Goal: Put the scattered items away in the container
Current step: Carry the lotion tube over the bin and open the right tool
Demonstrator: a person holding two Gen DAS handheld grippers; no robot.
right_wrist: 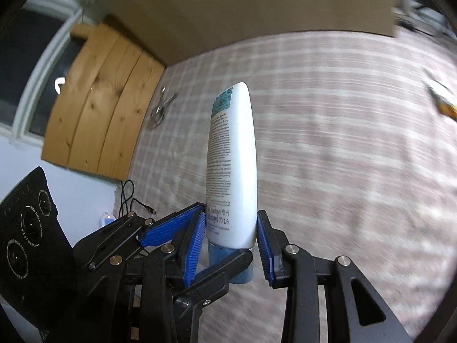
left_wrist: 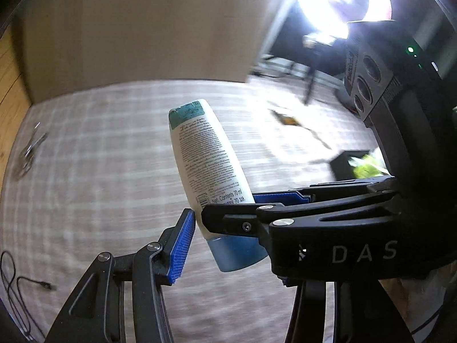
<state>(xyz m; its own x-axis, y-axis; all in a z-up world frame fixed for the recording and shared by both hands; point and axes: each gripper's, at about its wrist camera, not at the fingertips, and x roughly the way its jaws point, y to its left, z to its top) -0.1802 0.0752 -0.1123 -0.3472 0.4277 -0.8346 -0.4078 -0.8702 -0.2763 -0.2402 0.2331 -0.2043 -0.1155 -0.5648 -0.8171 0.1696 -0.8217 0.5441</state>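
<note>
A checked bedspread (left_wrist: 114,157) fills the background. Both the left gripper (left_wrist: 225,217) and right gripper (right_wrist: 231,237) clamp the white lotion bottle (right_wrist: 232,157), blue cap toward the cameras. A black container (left_wrist: 347,167) at the bedspread's right edge holds something yellow-green.

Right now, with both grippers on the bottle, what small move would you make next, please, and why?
Probably carry the bottle toward the black container: the left gripper and right gripper both clamp it, lifted clear of the plaid cloth.

Home bedroom, checked pinkish bedspread (right_wrist: 342,143) filling frame centre, pale wall (left_wrist: 137,28) at top, pine board panel (right_wrist: 100,108) upper left, window frame (right_wrist: 42,65) far left, black cable (left_wrist: 17,285) lower left
</note>
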